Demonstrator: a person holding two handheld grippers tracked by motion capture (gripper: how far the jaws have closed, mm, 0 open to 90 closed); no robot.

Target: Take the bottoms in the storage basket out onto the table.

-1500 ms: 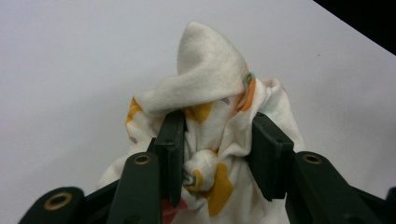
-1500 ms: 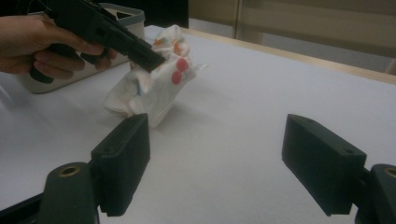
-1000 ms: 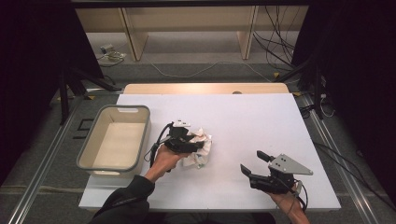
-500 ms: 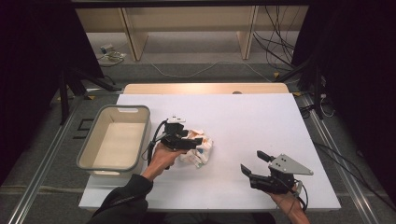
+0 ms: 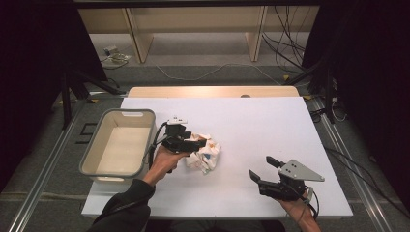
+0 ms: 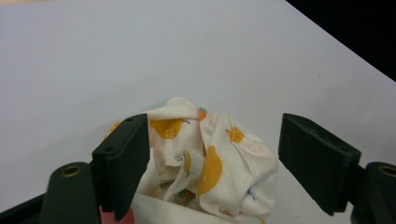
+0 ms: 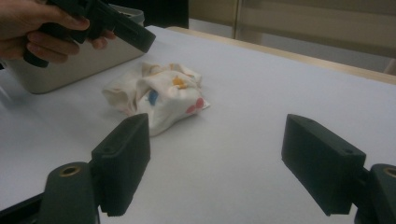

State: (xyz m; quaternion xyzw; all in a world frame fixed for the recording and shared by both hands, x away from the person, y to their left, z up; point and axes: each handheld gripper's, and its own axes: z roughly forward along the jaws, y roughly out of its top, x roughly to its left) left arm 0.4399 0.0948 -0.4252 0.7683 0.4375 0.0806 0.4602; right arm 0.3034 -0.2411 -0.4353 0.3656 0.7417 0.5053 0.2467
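1. High view: a crumpled white cloth (image 5: pixel 205 153) with coloured prints lies on the white table (image 5: pixel 232 121), just right of the beige bin (image 5: pixel 120 143). It is a rumpled heap, slightly longer from the bin side toward the near right. The left gripper (image 5: pixel 193 143) sits over the cloth's left edge, jaws pointing right; how far they are apart I cannot tell from up here. The right gripper (image 5: pixel 263 169) rests near the front right, well apart from the cloth, jaws spread and holding nothing.

2. Left gripper view: the jaws stand wide apart, and the bunched cloth (image 6: pixel 205 163) lies between them, yellow fruit-like prints facing up. The left jaw is right against the fabric; the right jaw is clear of it.

3. Right gripper view: the jaws gape wide over bare table. Ahead, the cloth (image 7: pixel 156 95) sits in a lumpy mound with orange, blue and pink marks, just beside the bin (image 7: pixel 79 60). The left gripper (image 7: pixel 135 35), in the person's hand (image 7: pixel 35 30), hovers just above it.
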